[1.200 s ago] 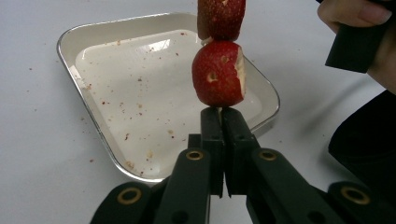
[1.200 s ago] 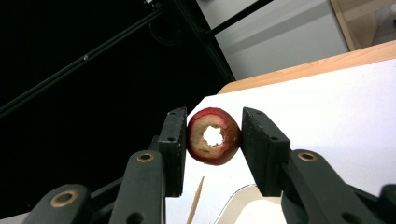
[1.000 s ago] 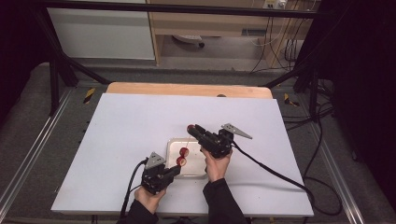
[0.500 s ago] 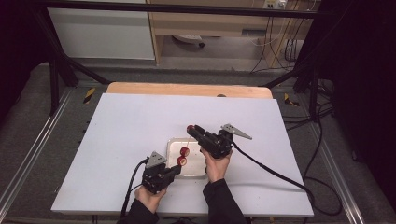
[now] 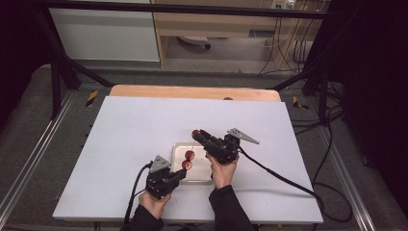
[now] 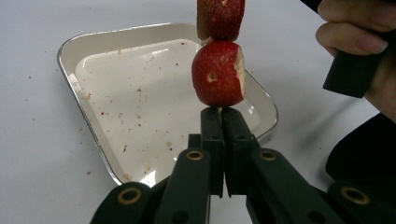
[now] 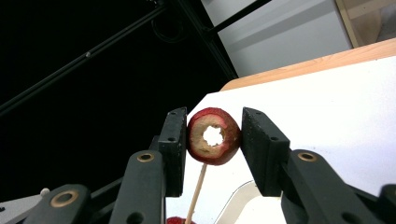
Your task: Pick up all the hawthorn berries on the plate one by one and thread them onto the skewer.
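A thin wooden skewer (image 7: 198, 185) stands tilted over a small white tray (image 5: 201, 171). Two red fruit pieces (image 6: 217, 74) are threaded on it, one (image 5: 186, 165) low and one (image 5: 190, 155) just above. My left gripper (image 6: 219, 112) is shut on the skewer's bottom end, right under the lower fruit; the stick itself is hidden between the jaws. My right gripper (image 7: 214, 126) is shut on a cored red fruit ring (image 7: 213, 136) at the skewer's top, with a pad against each side. In the high view the right gripper (image 5: 197, 134) is above the tray's far edge and the left gripper (image 5: 180, 174) at its near left corner.
The tray (image 6: 93, 51) holds only red crumbs and sits on a white table top (image 5: 134, 125). A wooden strip (image 5: 192, 92) runs along the far edge. The right hand (image 6: 359, 42) is close to the skewer. Cables (image 5: 279, 175) trail off to the right.
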A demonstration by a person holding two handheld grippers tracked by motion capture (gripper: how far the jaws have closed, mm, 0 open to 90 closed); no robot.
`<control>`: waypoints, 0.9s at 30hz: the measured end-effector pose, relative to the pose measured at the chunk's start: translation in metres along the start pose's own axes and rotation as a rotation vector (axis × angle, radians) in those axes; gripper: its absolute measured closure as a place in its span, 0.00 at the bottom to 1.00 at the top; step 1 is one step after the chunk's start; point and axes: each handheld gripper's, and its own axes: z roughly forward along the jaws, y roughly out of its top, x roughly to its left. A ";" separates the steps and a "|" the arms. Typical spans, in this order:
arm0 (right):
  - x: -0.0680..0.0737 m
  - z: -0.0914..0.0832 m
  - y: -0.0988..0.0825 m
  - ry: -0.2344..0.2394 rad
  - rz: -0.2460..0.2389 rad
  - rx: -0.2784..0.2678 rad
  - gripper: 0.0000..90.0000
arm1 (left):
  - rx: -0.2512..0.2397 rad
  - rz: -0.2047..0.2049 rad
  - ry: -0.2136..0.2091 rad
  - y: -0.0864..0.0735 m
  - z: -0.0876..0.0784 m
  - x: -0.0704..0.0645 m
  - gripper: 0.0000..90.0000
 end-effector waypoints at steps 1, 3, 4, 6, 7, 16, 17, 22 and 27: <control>0.000 0.000 0.000 0.001 0.000 0.001 0.69 | -0.001 -0.002 0.001 0.000 0.000 0.000 0.98; 0.001 0.000 -0.002 0.001 -0.001 0.001 0.69 | -0.004 -0.011 -0.001 0.001 0.001 0.000 0.98; 0.001 0.000 -0.002 0.002 -0.001 0.002 0.69 | -0.006 -0.016 -0.004 0.002 0.001 0.000 0.98; 0.001 0.000 -0.003 0.002 -0.001 0.001 0.69 | -0.005 -0.026 -0.007 0.003 0.002 -0.001 0.98; 0.001 0.000 -0.003 0.006 0.000 -0.001 0.69 | -0.003 -0.029 -0.009 0.003 0.002 -0.001 0.98; 0.005 -0.004 -0.002 0.006 -0.008 0.000 0.69 | -0.025 -0.034 0.003 0.004 -0.001 0.003 0.98; 0.005 -0.004 -0.001 0.002 -0.001 0.008 0.69 | -0.025 -0.031 0.007 0.005 -0.002 0.004 0.98; 0.004 -0.003 -0.002 0.008 0.015 0.025 0.70 | -0.028 -0.032 0.014 0.004 -0.005 0.006 0.98; 0.004 -0.002 -0.004 0.012 0.025 0.037 0.70 | -0.011 0.000 0.021 0.004 0.000 0.003 0.98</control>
